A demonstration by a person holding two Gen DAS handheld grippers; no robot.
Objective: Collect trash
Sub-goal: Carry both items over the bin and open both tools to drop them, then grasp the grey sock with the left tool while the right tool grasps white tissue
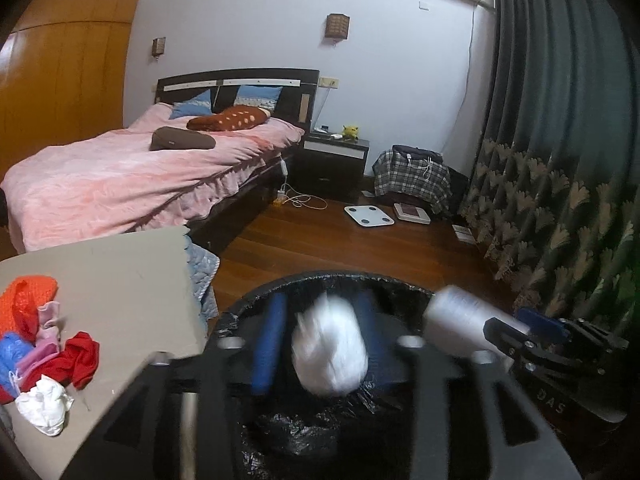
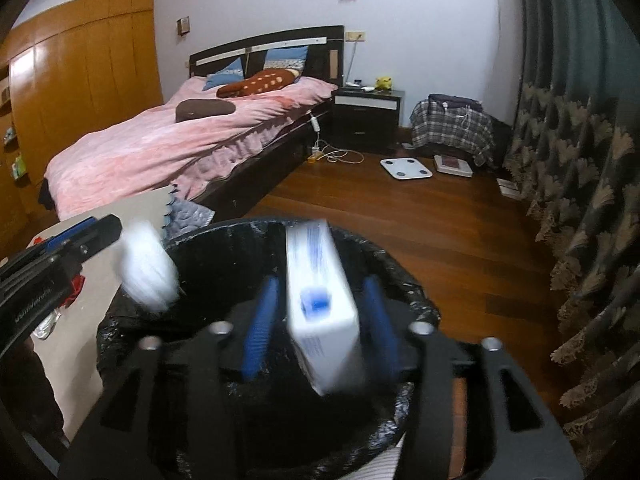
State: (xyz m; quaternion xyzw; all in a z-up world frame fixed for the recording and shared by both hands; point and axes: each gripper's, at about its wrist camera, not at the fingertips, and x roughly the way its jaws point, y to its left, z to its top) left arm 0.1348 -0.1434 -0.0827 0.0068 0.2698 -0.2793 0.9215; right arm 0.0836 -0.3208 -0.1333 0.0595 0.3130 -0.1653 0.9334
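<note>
Both grippers hang over a round bin lined with a black bag [image 1: 320, 436], which also shows in the right wrist view [image 2: 224, 256]. My left gripper [image 1: 320, 308] is open; a blurred white crumpled wad [image 1: 330, 350] is loose between its blue fingers [image 1: 270, 344], above the bin mouth. The wad also shows in the right wrist view [image 2: 148, 268]. My right gripper [image 2: 320, 292] is open; a blurred white box with blue print [image 2: 320, 304] is loose between its fingers [image 2: 258, 332]. The box also shows in the left wrist view [image 1: 460, 320].
A grey table [image 1: 120, 280] on the left holds more trash: orange net, red and pink scraps, blue bag, white wad [image 1: 44, 404]. A pink bed [image 1: 132, 176], nightstand [image 1: 334, 160], floor scales [image 1: 369, 215] and dark curtains [image 1: 560, 140] stand beyond.
</note>
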